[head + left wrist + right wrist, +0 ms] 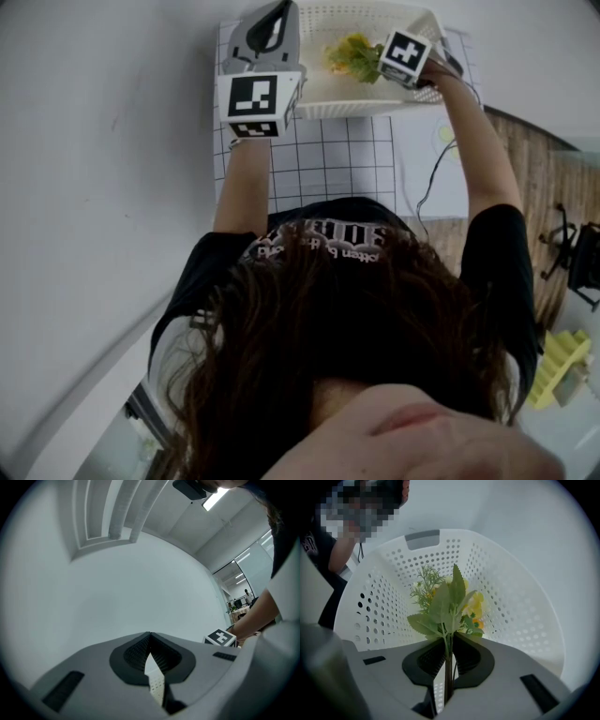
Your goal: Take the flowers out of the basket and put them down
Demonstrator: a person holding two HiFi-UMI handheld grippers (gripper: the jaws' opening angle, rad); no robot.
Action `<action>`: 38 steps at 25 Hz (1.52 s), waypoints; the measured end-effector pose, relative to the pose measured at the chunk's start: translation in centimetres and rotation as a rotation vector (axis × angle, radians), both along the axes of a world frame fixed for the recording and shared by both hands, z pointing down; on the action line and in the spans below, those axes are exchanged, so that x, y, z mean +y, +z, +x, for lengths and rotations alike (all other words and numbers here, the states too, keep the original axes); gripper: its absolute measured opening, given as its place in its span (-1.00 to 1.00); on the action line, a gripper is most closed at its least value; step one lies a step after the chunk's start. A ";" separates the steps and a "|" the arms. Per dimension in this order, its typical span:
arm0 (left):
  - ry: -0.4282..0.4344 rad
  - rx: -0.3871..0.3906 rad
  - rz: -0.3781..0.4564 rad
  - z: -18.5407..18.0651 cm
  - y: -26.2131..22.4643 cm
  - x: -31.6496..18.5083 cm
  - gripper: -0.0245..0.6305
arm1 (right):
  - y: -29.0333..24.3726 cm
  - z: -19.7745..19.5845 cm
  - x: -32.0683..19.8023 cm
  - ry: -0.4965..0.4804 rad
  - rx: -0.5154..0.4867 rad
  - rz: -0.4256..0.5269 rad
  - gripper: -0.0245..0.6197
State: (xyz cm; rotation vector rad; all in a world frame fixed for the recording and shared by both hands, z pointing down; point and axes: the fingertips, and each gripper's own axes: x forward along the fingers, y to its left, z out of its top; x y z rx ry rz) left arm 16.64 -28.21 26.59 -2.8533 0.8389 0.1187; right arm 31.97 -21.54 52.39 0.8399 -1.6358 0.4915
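Note:
A white perforated basket (375,108) stands on the table's far side. In the left gripper view a strip of its perforated wall (154,677) is pinched between the jaws of my left gripper (150,641), which is shut on it; in the head view that gripper (278,14) sits at the basket's left rim. My right gripper (449,641) points steeply down into the basket (384,602) and is shut on the stems of a bunch of flowers (450,597) with green leaves and yellow blooms. From the head camera the flowers (349,54) show just left of the right gripper (380,58).
The basket stands on a gridded mat (328,159) laid on a white table. A thin cable (436,183) runs down past my right arm. A wooden floor (534,169) and a yellow object (562,366) lie to the right.

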 end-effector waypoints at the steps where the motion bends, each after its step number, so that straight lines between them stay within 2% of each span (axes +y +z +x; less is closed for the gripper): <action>1: 0.000 -0.001 0.001 0.0 0.0 0.1 -0.92 | -0.3 -0.2 -0.2 0.009 -0.018 0.017 -0.76; 6: -0.003 -0.003 0.005 -0.1 -0.2 0.2 -0.92 | -1.9 -0.8 -0.9 0.049 -0.068 0.098 -0.76; 10: -0.009 -0.004 0.007 -0.4 -0.5 0.3 -0.92 | -3.4 -2.5 -0.3 0.067 -0.123 0.115 -0.76; 16: -0.024 -0.011 0.004 -1.1 -0.6 0.4 -0.92 | -6.2 -2.7 -1.3 0.089 -0.114 0.218 -0.76; 22: -0.048 -0.005 0.020 -2.2 -1.1 0.5 -0.92 | -8.8 -4.4 -2.2 0.084 -0.154 0.321 -0.76; 32: -0.119 0.008 0.024 -5.4 -1.7 0.0 -0.92 | -13.2 -6.6 -4.0 0.106 -0.242 0.482 -0.77; 38: -0.164 0.013 0.025 -7.6 -1.9 -0.1 -0.92 | -15.0 -9.0 -5.3 0.076 -0.262 0.540 -0.77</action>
